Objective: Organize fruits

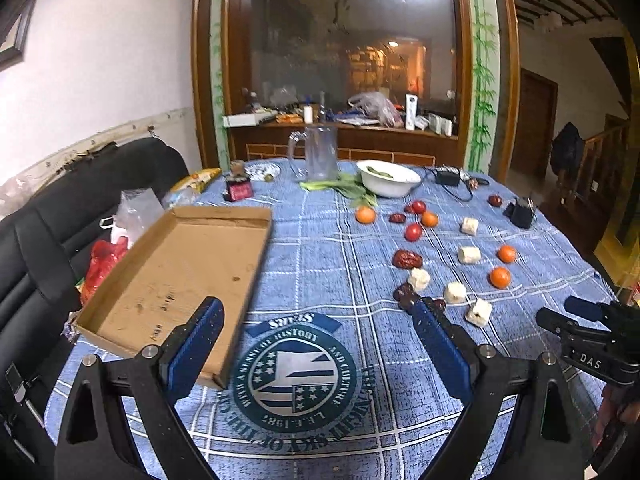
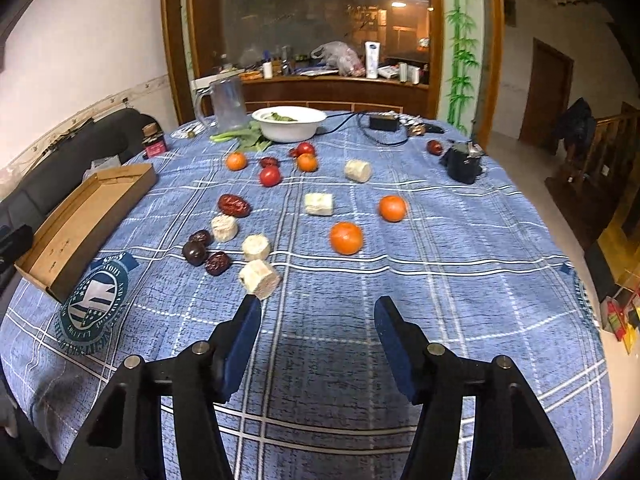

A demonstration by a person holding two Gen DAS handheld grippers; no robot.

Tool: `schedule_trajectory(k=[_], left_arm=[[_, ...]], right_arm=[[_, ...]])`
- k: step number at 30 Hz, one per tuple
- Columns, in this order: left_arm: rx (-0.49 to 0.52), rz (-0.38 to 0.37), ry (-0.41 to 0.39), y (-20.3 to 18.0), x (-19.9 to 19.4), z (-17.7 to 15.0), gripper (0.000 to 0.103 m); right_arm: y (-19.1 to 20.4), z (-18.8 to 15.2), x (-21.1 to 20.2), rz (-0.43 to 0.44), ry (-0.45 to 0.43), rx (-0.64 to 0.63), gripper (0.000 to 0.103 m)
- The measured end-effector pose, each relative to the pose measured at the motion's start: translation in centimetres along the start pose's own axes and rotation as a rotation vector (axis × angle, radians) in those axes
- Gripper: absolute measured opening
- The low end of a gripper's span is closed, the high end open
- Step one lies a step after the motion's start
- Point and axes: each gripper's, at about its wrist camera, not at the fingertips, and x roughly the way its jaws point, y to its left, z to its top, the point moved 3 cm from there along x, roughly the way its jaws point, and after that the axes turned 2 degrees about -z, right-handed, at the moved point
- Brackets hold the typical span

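Fruits lie scattered on the blue plaid tablecloth (image 2: 440, 280): several oranges, the nearest (image 2: 346, 237) also in the left wrist view (image 1: 500, 277), red tomatoes (image 2: 270, 176), dark red dates (image 2: 234, 205) and pale cut pieces (image 2: 260, 278). An empty shallow cardboard box (image 1: 180, 280) sits at the table's left edge. My left gripper (image 1: 316, 312) is open and empty, hovering beside the box. My right gripper (image 2: 318, 308) is open and empty, just short of the nearest pale piece; it shows at the right edge of the left wrist view (image 1: 576, 320).
A white bowl (image 2: 289, 123) with greens, leafy stalks (image 2: 244, 138), a clear jug (image 2: 227, 100), a small jar (image 2: 154, 142), a black pouch (image 2: 464, 164) and a charger with cable (image 2: 384, 124) stand at the table's far side. A black sofa (image 1: 48, 220) with bags is left of the table.
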Motion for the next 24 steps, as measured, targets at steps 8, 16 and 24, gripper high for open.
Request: schedule_trajectory(k=[8,16,24], left_arm=[[0.013,-0.064,0.096,-0.6,3.6,-0.8,0.081],[0.039,-0.094,0.122,-1.8,5.9,-0.4,0.081],[0.112,-0.104,0.124,-4.8,8.8,1.8,0.081]], right_arm=[[0.9,0.5,2.5,0.044,0.039,-0.028,0.061],[0.0,1.1,4.1,0.047,0.059,-0.022,0.061],[-2.3,2.9,5.5,0.019,0.065,0.017,0.061]])
